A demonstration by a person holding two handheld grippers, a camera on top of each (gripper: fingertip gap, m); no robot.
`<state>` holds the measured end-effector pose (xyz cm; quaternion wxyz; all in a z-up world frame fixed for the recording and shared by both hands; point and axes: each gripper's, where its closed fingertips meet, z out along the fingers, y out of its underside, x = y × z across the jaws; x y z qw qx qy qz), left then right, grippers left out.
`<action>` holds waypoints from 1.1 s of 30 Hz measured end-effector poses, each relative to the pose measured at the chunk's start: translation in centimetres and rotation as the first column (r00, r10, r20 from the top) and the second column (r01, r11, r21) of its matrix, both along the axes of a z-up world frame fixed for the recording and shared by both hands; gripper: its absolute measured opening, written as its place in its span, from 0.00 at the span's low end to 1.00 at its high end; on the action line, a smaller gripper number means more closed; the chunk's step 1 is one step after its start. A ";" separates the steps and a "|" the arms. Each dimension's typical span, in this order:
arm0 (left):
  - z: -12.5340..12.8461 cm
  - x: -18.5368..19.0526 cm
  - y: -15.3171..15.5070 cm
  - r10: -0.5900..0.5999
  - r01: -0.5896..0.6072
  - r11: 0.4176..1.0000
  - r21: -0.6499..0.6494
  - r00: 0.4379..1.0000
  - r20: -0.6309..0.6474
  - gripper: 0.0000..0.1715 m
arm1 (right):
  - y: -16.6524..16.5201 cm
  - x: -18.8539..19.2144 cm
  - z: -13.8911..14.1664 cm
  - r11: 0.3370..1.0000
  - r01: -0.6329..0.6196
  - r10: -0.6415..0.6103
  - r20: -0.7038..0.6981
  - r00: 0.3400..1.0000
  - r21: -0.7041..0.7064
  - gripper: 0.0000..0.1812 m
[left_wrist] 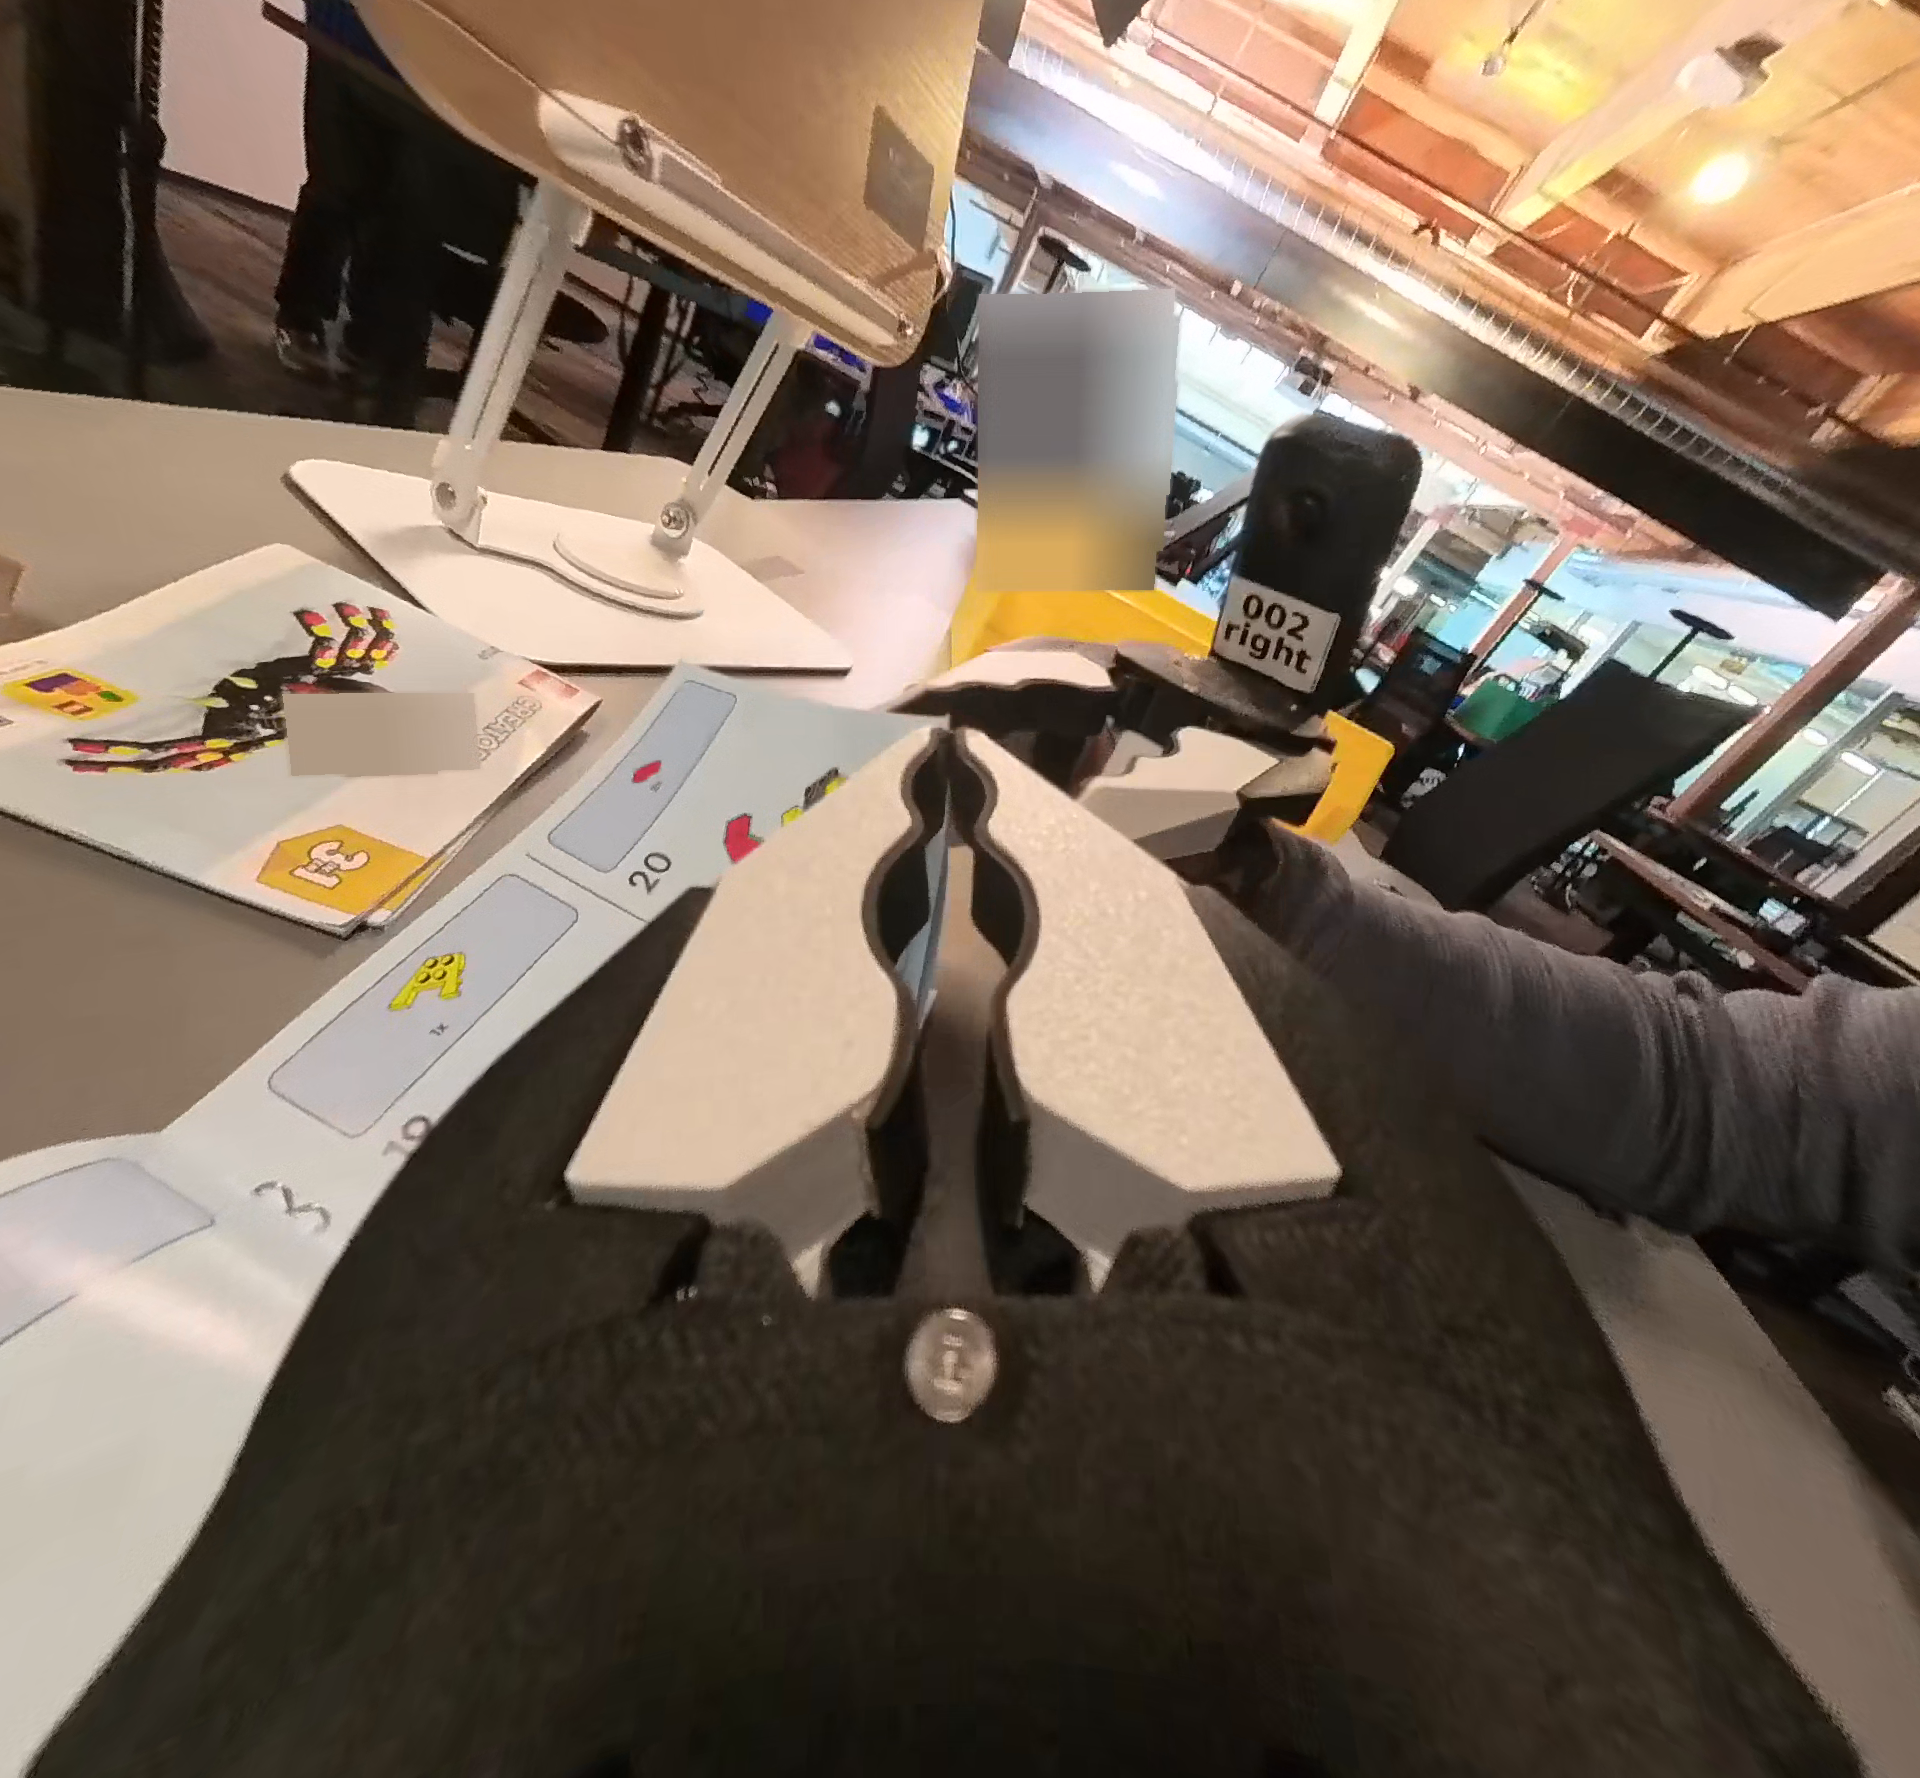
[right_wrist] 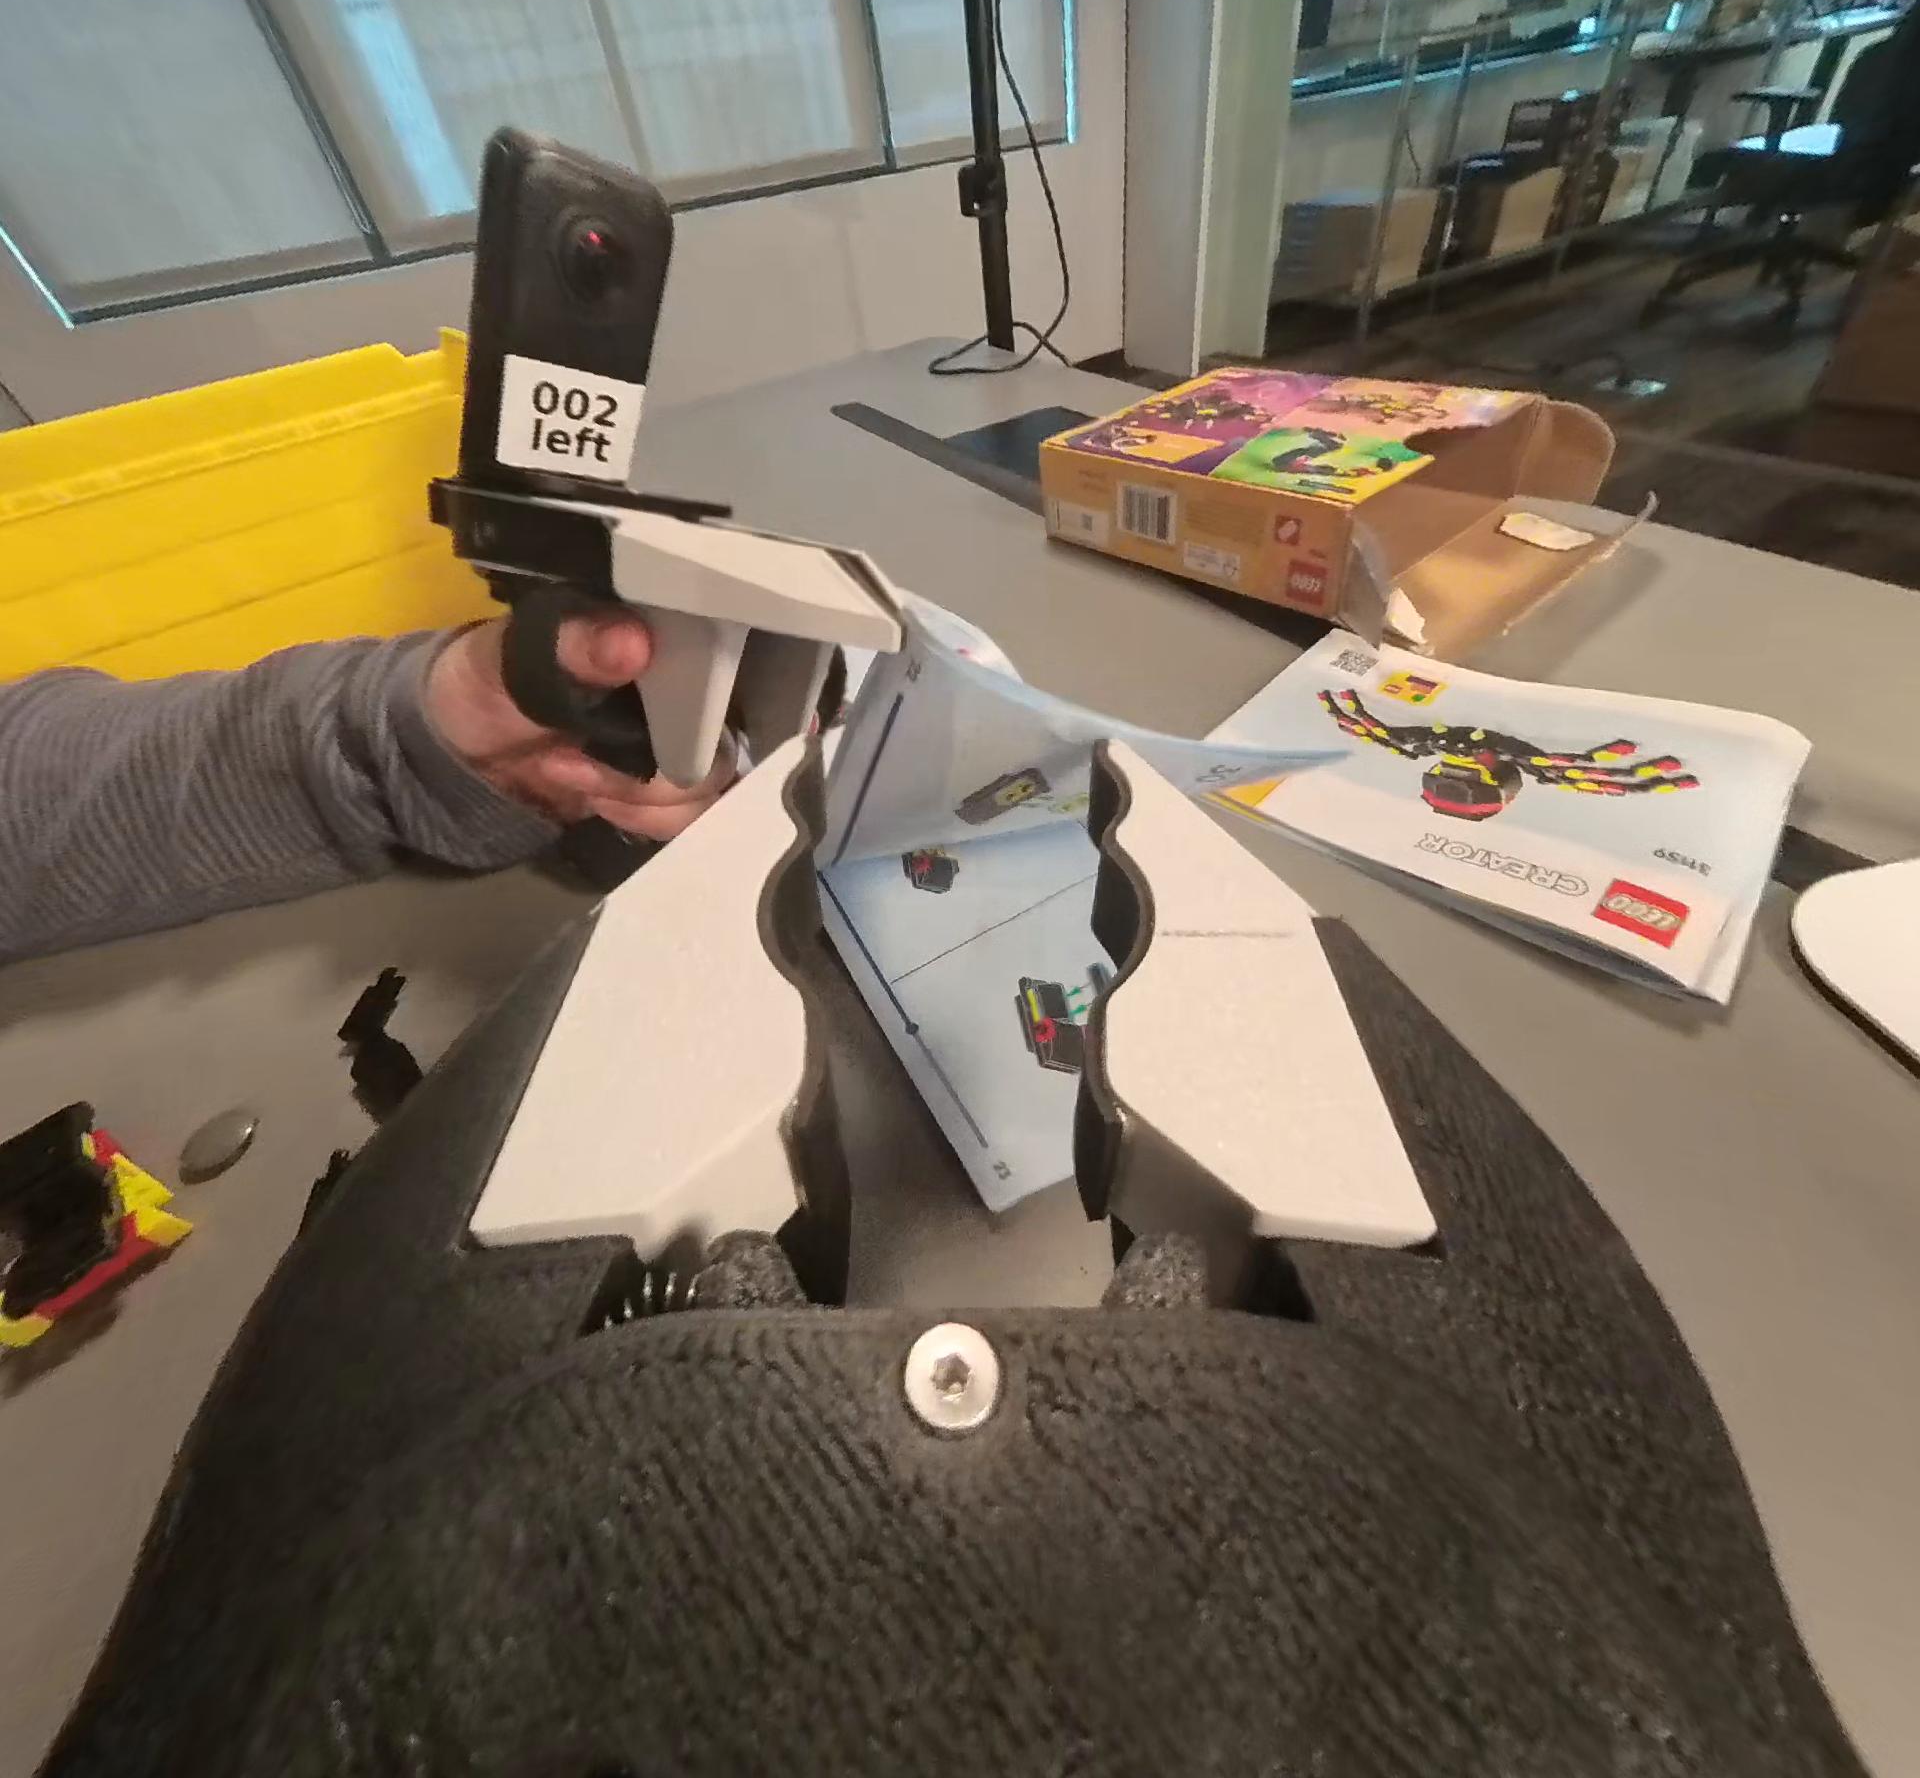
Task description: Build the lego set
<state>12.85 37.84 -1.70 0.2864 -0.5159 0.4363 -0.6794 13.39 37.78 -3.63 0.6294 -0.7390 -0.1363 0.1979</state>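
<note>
My left gripper [left_wrist: 948, 741] is shut on the edge of a light blue page [left_wrist: 928, 907] of the open instruction booklet [left_wrist: 468, 980]. The right wrist view shows it [right_wrist: 891, 622] holding that page [right_wrist: 1039, 710] lifted and curled above the booklet [right_wrist: 966, 939]. My right gripper [right_wrist: 951, 757] is open and empty, low over the open booklet, just in front of the left one. A partly built black, red and yellow lego model [right_wrist: 73, 1209] lies on the table at the far left, with loose black pieces [right_wrist: 374, 1032] near it.
A second, closed booklet [right_wrist: 1507, 793] lies to the right; it also shows in the left wrist view [left_wrist: 260, 741]. A torn-open lego box [right_wrist: 1247, 492] sits behind it. A yellow bin [right_wrist: 208, 502] stands at the back left. A white stand base [left_wrist: 582, 565] carries a tan board [left_wrist: 675, 66]. Less than 4 cm separates the two grippers' tips.
</note>
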 end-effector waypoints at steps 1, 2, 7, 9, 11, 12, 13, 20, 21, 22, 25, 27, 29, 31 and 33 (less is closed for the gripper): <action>-0.2 0.1 -0.2 -0.010 0.010 1.000 0.008 1.000 -0.013 0.00 | 0.2 0.0 -0.1 1.000 0.013 -0.013 0.002 1.000 -0.011 0.28; -0.3 0.2 -0.5 -0.022 0.022 1.000 0.016 0.999 -0.025 0.00 | 0.4 -0.1 -0.3 0.999 0.029 -0.029 0.007 1.000 -0.020 0.29; -0.4 0.2 -0.6 -0.023 0.023 1.000 0.017 0.999 -0.033 0.00 | 1.0 0.3 -0.7 0.991 0.130 -0.128 0.056 0.990 -0.031 0.30; -0.4 0.1 -0.3 -0.019 0.018 1.000 -0.018 0.999 -0.030 0.00 | 0.9 0.4 -0.6 0.989 0.148 -0.146 0.067 0.987 -0.025 0.29; -0.4 0.0 -0.2 -0.024 0.023 0.999 -0.043 0.999 -0.031 0.00 | 0.8 0.3 -0.7 0.987 0.157 -0.154 0.078 0.985 -0.024 0.27; -0.5 0.0 -0.1 -0.023 0.022 0.999 -0.048 0.999 -0.033 0.00 | 0.8 0.3 -0.7 0.987 0.160 -0.157 0.083 0.984 -0.023 0.26; -0.5 0.0 -0.1 -0.021 0.019 0.999 -0.051 0.999 -0.035 0.00 | 0.8 0.4 -0.7 0.986 0.163 -0.160 0.086 0.983 -0.024 0.26; -0.6 -0.3 0.4 0.009 -0.012 0.997 -0.081 0.999 -0.037 0.00 | 0.6 0.8 -1.3 0.980 0.184 -0.180 0.059 0.982 -0.078 0.17; -0.5 -0.3 0.5 0.012 -0.015 0.996 -0.086 0.999 -0.036 0.00 | 0.6 0.8 -1.4 0.979 0.182 -0.178 0.053 0.983 -0.093 0.15; -0.6 -0.3 0.5 0.013 -0.016 0.996 -0.089 0.999 -0.037 0.00 | 0.6 0.8 -1.6 0.977 0.181 -0.177 0.047 0.983 -0.108 0.13; -0.6 -0.3 0.5 0.011 -0.015 0.996 -0.093 0.999 -0.043 0.00 | 0.7 0.8 -1.9 0.976 0.172 -0.169 0.032 0.985 -0.134 0.11; -0.7 -0.3 0.6 0.012 -0.017 0.995 -0.096 0.999 -0.047 0.00 | 0.7 0.9 -1.9 0.974 0.177 -0.175 0.027 0.984 -0.139 0.09; -0.7 -0.2 0.7 0.019 -0.024 0.994 -0.104 0.999 -0.050 0.00 | 0.8 1.0 -2.0 0.972 0.186 -0.184 0.023 0.983 -0.143 0.07; -0.7 -0.3 0.9 0.026 -0.031 0.993 -0.112 0.998 -0.049 0.00 | 0.8 1.1 -2.0 0.970 0.191 -0.190 0.023 0.982 -0.147 0.04; -0.6 -0.4 1.0 0.035 -0.039 0.992 -0.117 0.999 -0.038 0.00 | 0.9 1.6 -2.2 0.962 0.225 -0.224 0.029 0.974 -0.156 0.00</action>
